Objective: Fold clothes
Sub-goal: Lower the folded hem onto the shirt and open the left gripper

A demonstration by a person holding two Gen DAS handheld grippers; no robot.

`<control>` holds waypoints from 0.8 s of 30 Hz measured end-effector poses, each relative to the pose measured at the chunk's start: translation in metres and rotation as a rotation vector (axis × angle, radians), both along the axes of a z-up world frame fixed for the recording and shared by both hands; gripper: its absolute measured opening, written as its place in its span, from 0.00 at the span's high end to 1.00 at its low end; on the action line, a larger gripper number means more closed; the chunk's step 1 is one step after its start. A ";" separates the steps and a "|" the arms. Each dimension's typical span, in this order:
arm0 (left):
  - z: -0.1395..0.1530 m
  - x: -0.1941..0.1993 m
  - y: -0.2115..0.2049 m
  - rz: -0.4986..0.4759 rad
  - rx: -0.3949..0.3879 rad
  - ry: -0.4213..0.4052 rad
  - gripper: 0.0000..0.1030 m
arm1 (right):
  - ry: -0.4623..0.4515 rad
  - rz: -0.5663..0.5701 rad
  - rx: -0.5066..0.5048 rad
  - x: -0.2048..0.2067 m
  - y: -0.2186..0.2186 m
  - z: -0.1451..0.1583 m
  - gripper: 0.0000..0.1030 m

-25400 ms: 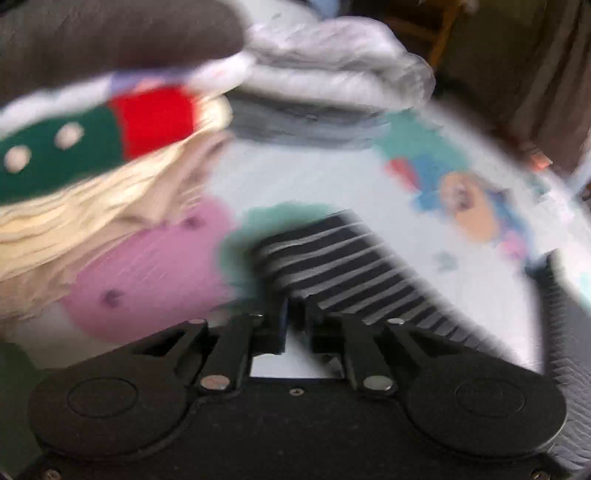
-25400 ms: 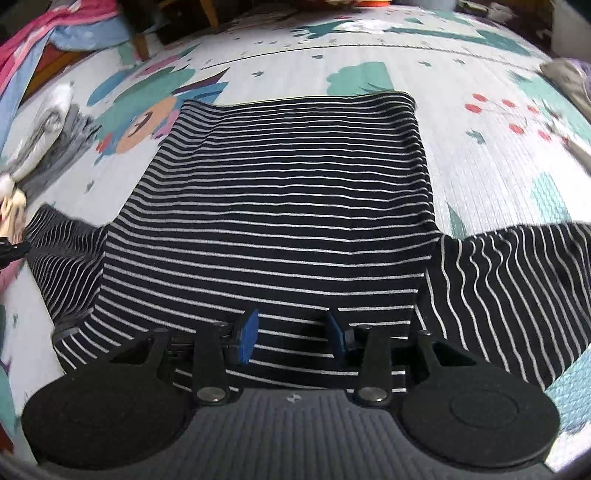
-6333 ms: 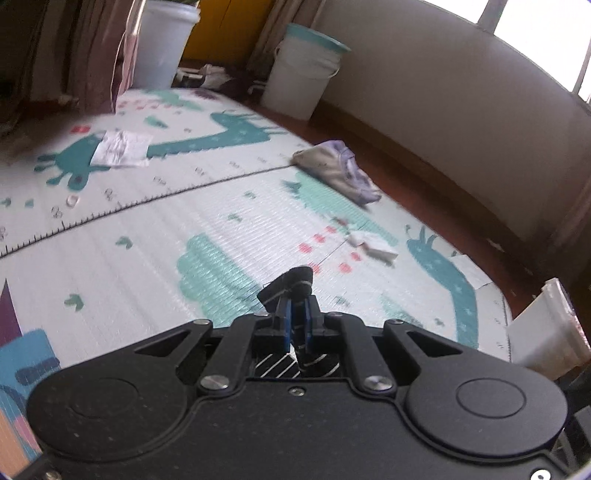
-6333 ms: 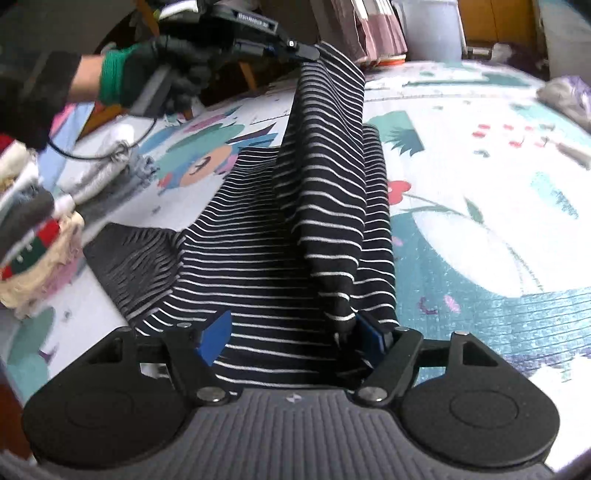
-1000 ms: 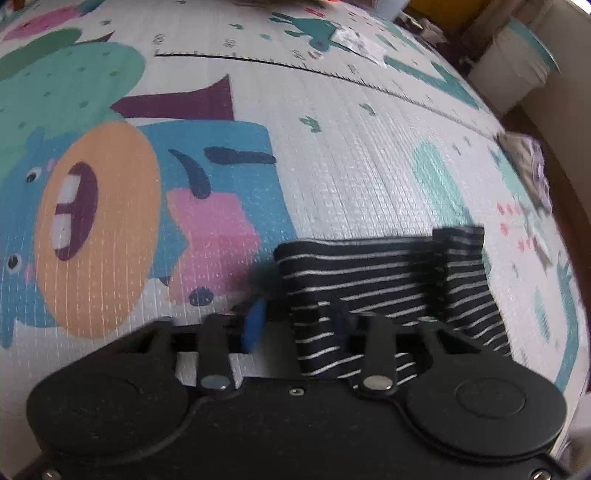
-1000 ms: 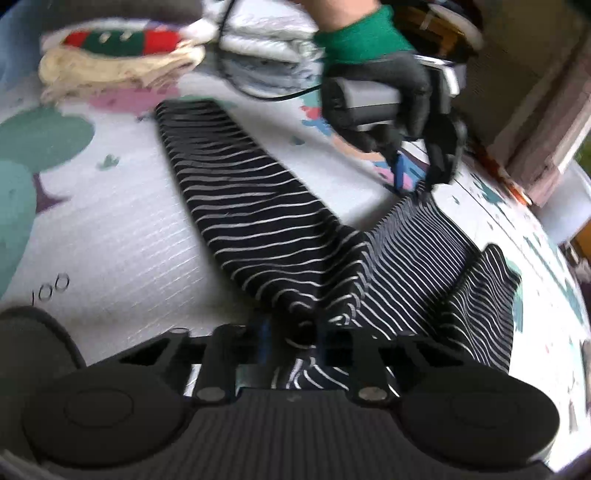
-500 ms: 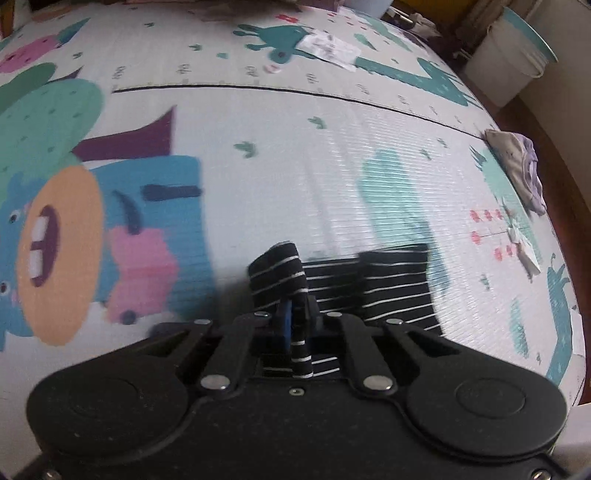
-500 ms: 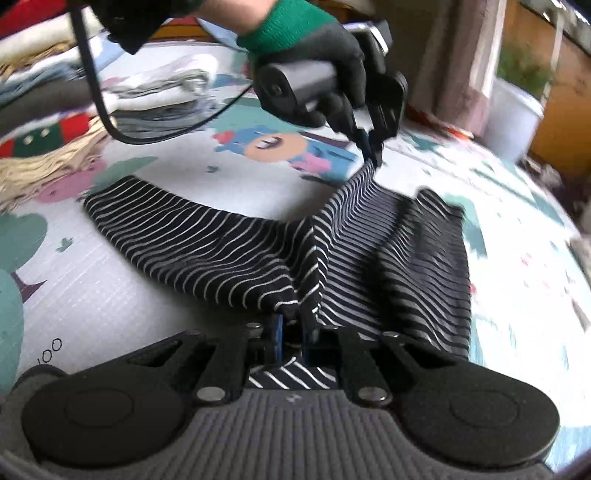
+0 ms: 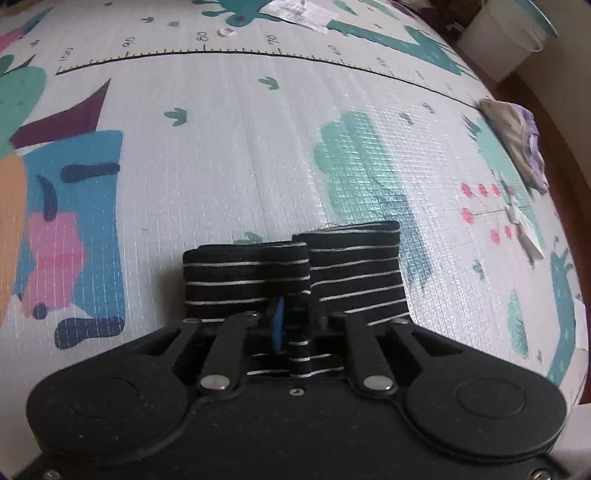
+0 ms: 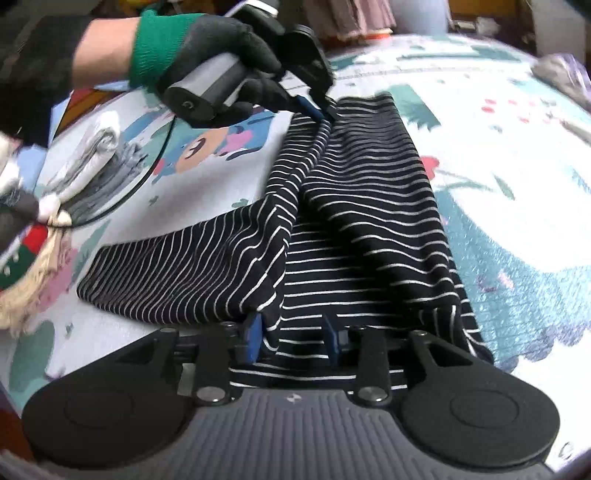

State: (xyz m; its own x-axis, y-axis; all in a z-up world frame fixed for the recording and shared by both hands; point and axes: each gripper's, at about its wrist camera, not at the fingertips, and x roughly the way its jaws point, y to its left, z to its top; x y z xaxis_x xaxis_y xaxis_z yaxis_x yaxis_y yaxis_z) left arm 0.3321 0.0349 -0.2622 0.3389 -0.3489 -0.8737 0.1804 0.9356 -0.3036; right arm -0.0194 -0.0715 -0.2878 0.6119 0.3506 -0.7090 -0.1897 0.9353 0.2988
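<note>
A black shirt with thin white stripes (image 10: 369, 206) lies on the play mat (image 10: 517, 206), both sides folded in over the middle. In the right wrist view a gloved hand (image 10: 207, 48) holds my left gripper (image 10: 321, 110) at the shirt's far edge, where a ridge of cloth rises to its tips. In the left wrist view a striped fold (image 9: 299, 343) sits between the pads of the left gripper (image 9: 295, 325); its jaws are opening. My right gripper (image 10: 291, 338) is at the near edge with its jaws opening. Cloth lies between its blue pads (image 10: 253, 336), which do not press it.
Folded clothes (image 10: 88, 155) are stacked at the left, with a cream, red and green pile (image 10: 26, 266) nearer. A loose lilac-grey garment (image 9: 517, 144) lies at the mat's right edge. A white bucket (image 9: 506, 37) stands beyond the mat, and a paper (image 9: 295, 11) lies far off.
The right gripper's jaws have parted and let go of the near fold. Both grippers moved sideways, drawing the left side of the shirt over the middle. The left jaws have loosened slightly.
</note>
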 end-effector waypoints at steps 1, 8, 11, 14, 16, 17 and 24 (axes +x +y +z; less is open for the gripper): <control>0.002 -0.001 0.003 -0.006 -0.011 0.000 0.81 | -0.009 0.014 -0.010 -0.003 0.001 0.001 0.62; 0.045 -0.037 0.057 -0.031 -0.062 -0.038 0.63 | -0.083 0.086 -0.063 -0.019 0.003 0.009 0.60; 0.056 -0.074 0.080 -0.069 -0.072 -0.022 0.61 | -0.102 0.111 -0.091 -0.025 -0.003 0.013 0.60; 0.061 -0.131 0.093 -0.172 -0.134 -0.011 0.64 | -0.100 0.125 -0.133 -0.034 -0.011 0.012 0.60; 0.061 -0.178 0.092 -0.268 -0.145 -0.064 0.73 | -0.092 0.092 -0.133 -0.033 -0.020 0.011 0.60; 0.058 -0.202 0.090 -0.309 -0.142 -0.086 0.77 | -0.088 0.083 -0.134 -0.032 -0.023 0.012 0.60; 0.017 -0.302 0.064 -0.348 -0.170 -0.138 0.85 | -0.024 0.142 -0.157 -0.053 -0.011 0.008 0.60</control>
